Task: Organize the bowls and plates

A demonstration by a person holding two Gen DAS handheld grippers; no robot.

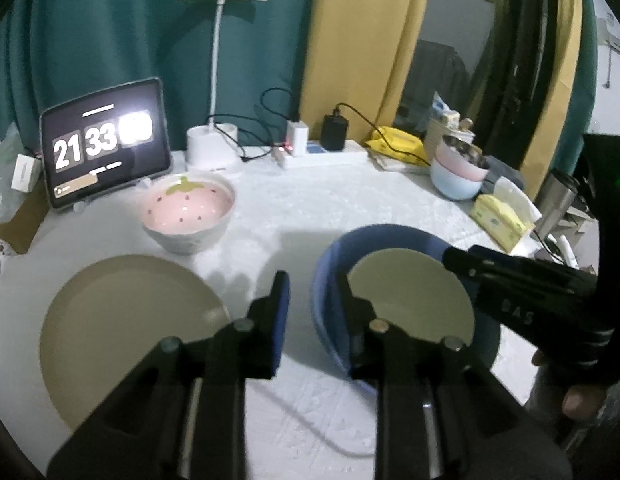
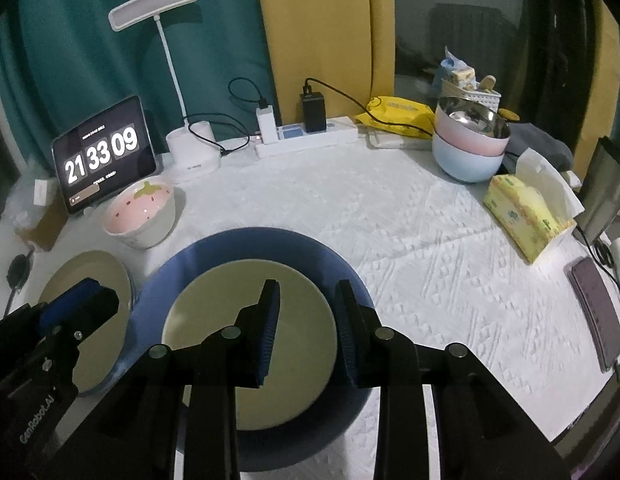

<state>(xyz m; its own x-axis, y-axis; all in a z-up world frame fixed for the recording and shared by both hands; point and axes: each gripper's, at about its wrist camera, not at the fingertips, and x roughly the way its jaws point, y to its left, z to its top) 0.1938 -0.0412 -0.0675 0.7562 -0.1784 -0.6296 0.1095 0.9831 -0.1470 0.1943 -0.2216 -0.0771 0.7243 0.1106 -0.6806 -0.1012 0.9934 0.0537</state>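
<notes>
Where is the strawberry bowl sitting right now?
The strawberry bowl sits at the far left of the table in both views, just in front of the tablet clock and beyond the beige plate.

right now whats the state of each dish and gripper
blue plate: flat on table, small cream plate inside
small cream plate: stacked in blue plate
large cream plate: alone, on table
strawberry bowl: upright, empty
pastel bowls: nested
left gripper: open
right gripper: open
</notes>
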